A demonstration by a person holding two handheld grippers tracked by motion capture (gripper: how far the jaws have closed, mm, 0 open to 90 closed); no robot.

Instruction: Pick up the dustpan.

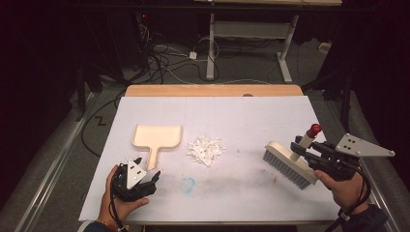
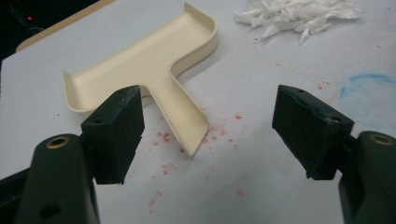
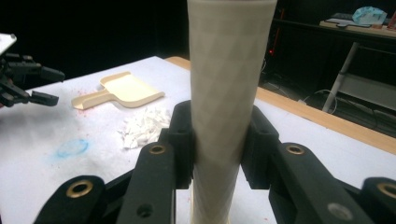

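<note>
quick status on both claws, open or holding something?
Left claw: open, empty, just short of the dustpan handle.
Right claw: shut on the brush handle, brush lifted.

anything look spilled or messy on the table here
Yes. A loose pile of white shreds lies on the white table cover, right of the cream dustpan. A smudged blue ring marks the cover nearer the person, and red specks dot it by the dustpan's handle. The dustpan lies flat and looks undamaged.
</note>
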